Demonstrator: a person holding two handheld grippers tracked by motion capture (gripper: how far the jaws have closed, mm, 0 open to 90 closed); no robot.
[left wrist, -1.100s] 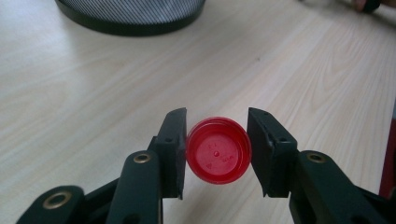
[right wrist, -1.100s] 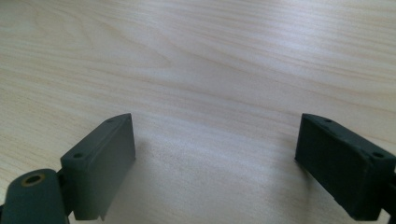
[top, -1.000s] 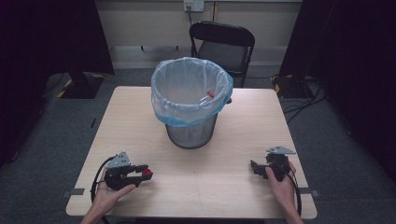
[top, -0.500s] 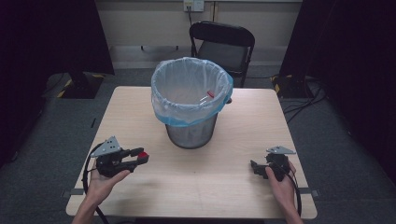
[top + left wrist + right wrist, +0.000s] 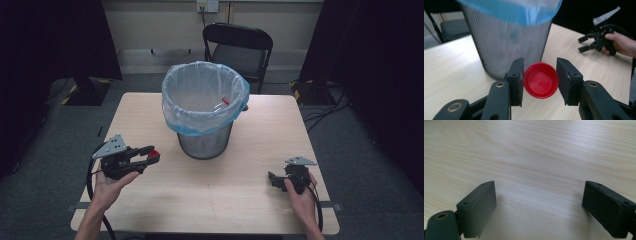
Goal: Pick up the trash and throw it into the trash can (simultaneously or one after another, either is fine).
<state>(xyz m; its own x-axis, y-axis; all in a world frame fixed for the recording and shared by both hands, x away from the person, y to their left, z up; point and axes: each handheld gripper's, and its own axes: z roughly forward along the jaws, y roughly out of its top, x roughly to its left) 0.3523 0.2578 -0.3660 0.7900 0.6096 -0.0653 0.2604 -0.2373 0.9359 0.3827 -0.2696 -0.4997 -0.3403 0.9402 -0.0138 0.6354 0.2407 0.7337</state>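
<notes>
I have the red cap (image 5: 541, 80) pinched between the left gripper's (image 5: 149, 155) jaws, above the counter (image 5: 210, 190) just beside the lined mesh bin (image 5: 205, 107). I'd clear the bag rim before releasing. The right gripper (image 5: 274, 181) rests open and empty on the counter.

One bin (image 5: 205, 135), one red cap (image 5: 541, 80), two claws (image 5: 150, 155), one chair (image 5: 239, 47)

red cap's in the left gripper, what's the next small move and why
Probably carry it up and over the bin's rim. The left gripper is shut on the red cap, which sits below the rim, beside the mesh wall; the right gripper rests open.
</notes>
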